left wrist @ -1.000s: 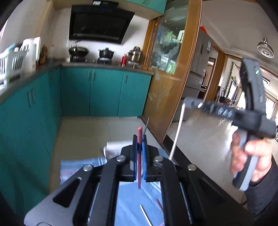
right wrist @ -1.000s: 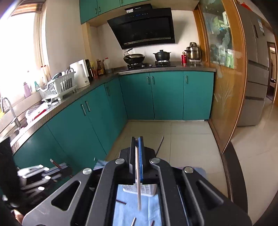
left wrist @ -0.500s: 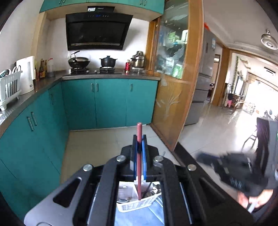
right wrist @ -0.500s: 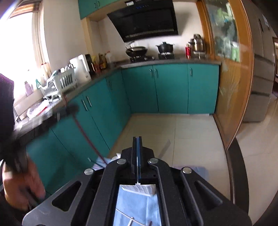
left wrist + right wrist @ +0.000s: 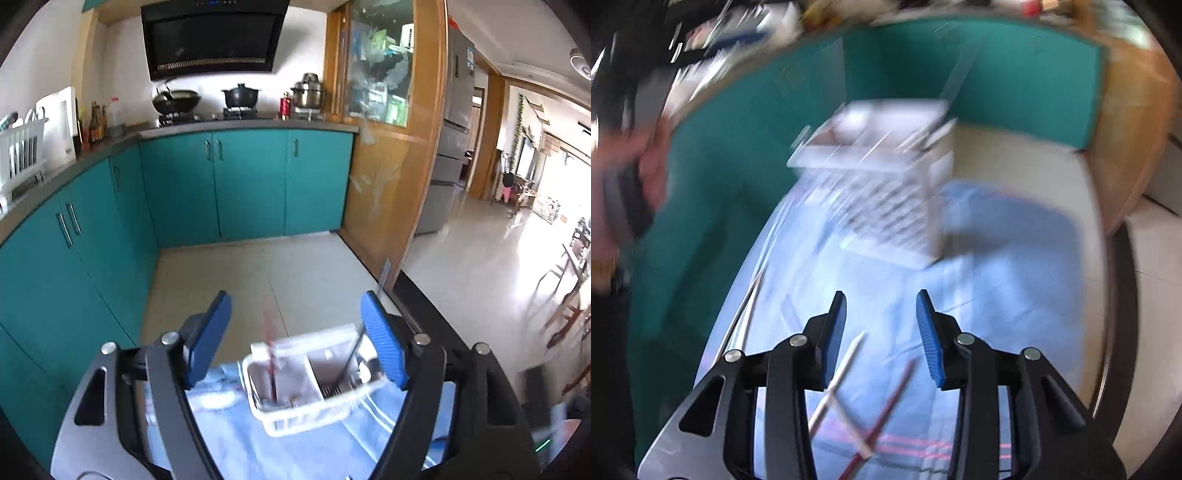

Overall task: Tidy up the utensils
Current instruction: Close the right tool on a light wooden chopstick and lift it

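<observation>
My left gripper (image 5: pixel 295 332) is open, just above a white utensil basket (image 5: pixel 306 410) on a blue cloth (image 5: pixel 258 443). A dark red chopstick (image 5: pixel 271 354) stands in the basket's left compartment, free of the jaws. A dark utensil handle (image 5: pixel 351 358) leans in the right compartment. My right gripper (image 5: pixel 881 325) is open and empty, low over the cloth (image 5: pixel 997 295). A white chopstick (image 5: pixel 838 380) and a dark red chopstick (image 5: pixel 886 410) lie crossed under it. The basket (image 5: pixel 882 192) stands further ahead, blurred.
Teal cabinets (image 5: pixel 251 184) run along the left and back. A wooden glass-fronted partition (image 5: pixel 384 147) stands on the right. More thin sticks (image 5: pixel 746 314) lie at the cloth's left edge. The hand holding the other gripper (image 5: pixel 624 177) is at the left.
My left gripper has opened and let the dark red chopstick drop into the basket. My right gripper has opened, lost its white chopstick, and swung down toward the cloth.
</observation>
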Tool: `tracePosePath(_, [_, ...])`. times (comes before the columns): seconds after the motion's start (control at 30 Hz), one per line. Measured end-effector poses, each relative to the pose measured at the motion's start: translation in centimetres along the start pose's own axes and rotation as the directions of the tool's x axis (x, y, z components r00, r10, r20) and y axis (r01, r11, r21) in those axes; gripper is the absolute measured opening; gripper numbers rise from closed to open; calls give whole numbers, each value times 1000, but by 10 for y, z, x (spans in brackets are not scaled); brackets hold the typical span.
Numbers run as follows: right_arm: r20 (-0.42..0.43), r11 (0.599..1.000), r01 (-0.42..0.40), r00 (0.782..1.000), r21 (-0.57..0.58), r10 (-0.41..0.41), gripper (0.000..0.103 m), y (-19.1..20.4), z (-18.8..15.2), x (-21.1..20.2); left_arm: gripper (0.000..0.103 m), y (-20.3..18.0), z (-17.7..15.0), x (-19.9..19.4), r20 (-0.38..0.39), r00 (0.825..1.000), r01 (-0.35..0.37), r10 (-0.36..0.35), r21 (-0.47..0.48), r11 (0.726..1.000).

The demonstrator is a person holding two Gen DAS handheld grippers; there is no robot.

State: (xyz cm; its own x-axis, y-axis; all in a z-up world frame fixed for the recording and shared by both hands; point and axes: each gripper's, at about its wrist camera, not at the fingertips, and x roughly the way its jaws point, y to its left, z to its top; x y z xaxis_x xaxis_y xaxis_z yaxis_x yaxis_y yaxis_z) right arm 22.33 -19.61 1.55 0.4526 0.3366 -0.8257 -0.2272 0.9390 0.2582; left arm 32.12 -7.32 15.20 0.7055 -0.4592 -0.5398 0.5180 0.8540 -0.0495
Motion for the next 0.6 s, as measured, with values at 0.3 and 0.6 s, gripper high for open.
tracePosePath(0.3, [-254, 934, -24, 964, -356, -72, 39, 113, -23, 135, 99, 70, -119, -139, 194, 977, -42, 89, -234, 971])
tracePosePath(0.6, [-409, 925, 24, 892, -380, -191, 6, 122, -19, 161, 99, 134, -227, -138, 83, 974, -160, 209, -402, 902])
